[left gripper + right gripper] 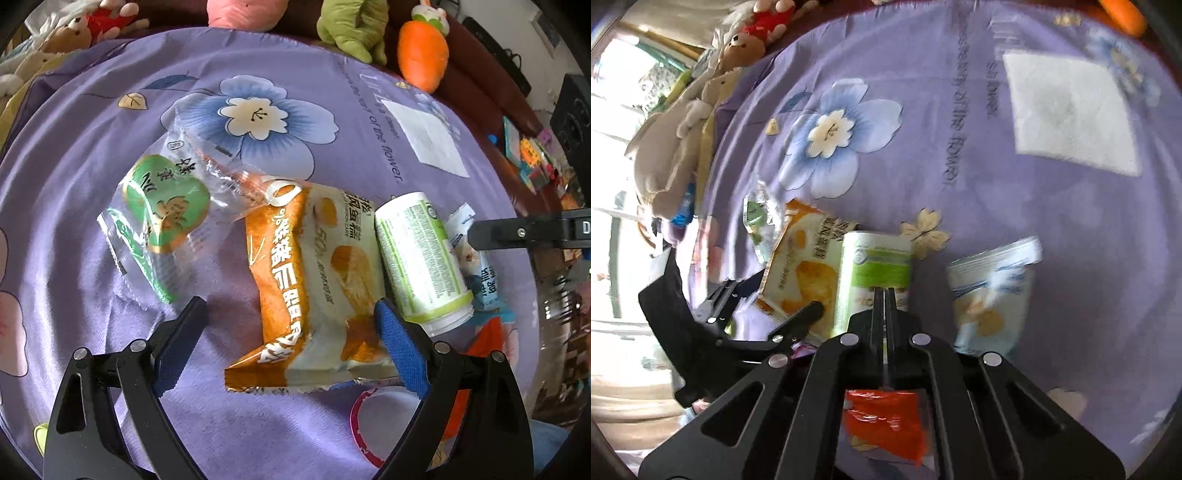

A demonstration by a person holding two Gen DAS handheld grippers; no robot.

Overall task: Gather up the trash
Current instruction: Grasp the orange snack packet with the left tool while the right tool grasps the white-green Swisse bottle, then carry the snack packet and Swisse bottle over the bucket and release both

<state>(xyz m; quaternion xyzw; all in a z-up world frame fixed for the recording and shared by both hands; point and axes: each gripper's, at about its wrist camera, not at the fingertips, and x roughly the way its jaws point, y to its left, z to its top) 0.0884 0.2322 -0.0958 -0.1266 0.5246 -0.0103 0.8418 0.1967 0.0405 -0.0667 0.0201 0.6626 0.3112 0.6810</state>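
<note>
Item: trash on purple sheet [332, 92], uncollected as far as shown; no bin or bag in either view.

- Orange wrapper [306, 280]: left view centre, flat on the sheet.
- Clear green wrapper [162, 206]: at 10 o'clock of the orange one, touching its top corner.
- Can [421, 258]: lying on its side at 3 o'clock, against the orange wrapper.
- Blue packet [990, 291]: beyond the can, at 3 o'clock.
- Red wrapper [882, 417]: under the right gripper's frame.
- White tissue [1071, 110]: well apart, at 1 o'clock.

Left gripper [291, 310]: jaws wide, straddling the orange wrapper's lower half, not pressing.
Right gripper [884, 291]: jaws closed together over the can; nothing visibly held.

Judgement: all pieces remain. Room: open sheet at 12 o'clock; plush toys [421, 55] line the far edge; the grippers crowd near the can.
</note>
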